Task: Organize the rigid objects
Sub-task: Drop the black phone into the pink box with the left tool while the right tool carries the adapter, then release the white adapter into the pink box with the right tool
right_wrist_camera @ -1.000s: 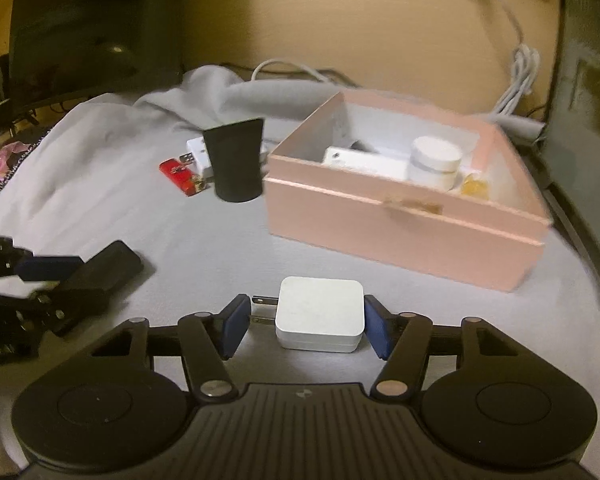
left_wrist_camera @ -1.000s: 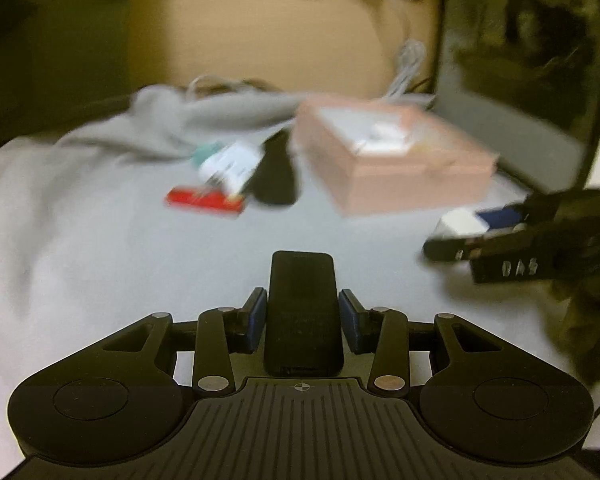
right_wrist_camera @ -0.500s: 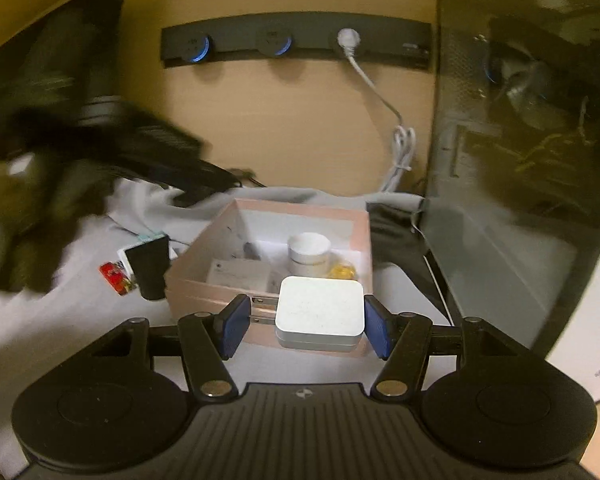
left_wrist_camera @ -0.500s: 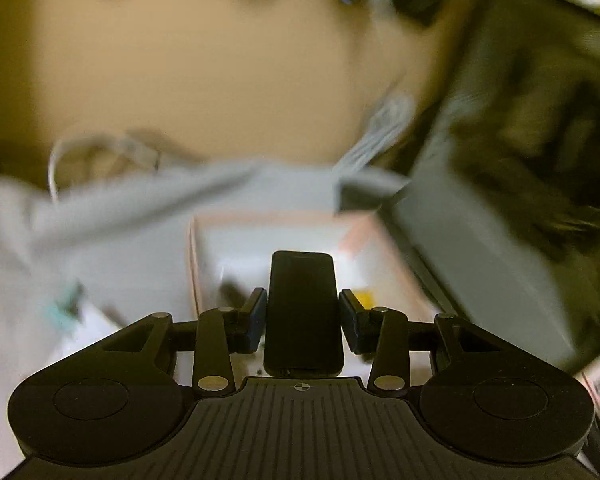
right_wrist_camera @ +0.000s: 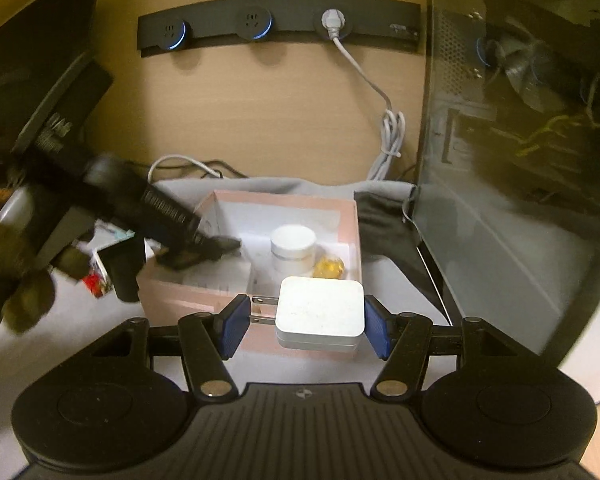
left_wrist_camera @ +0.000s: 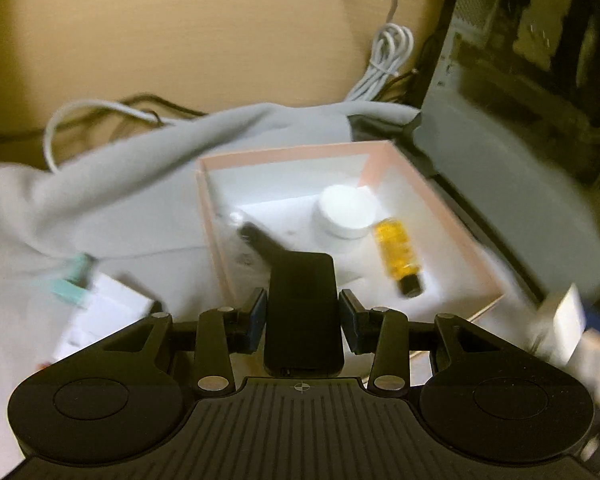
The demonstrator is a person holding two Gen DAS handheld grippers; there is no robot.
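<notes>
The left gripper (left_wrist_camera: 302, 314) hangs over the pink box (left_wrist_camera: 452, 236), its fingers clamped on a black device (left_wrist_camera: 302, 312). The right gripper (right_wrist_camera: 302, 322) sits at the box's 6 o'clock edge, fingers holding a white charger (right_wrist_camera: 320, 314) with prongs pointing to 9 o'clock. Inside the box lie a white jar (right_wrist_camera: 293, 246) and, at its 3 o'clock, touching it, an amber bottle (left_wrist_camera: 400, 252). The box rests on a grey cloth (left_wrist_camera: 80, 200).
</notes>
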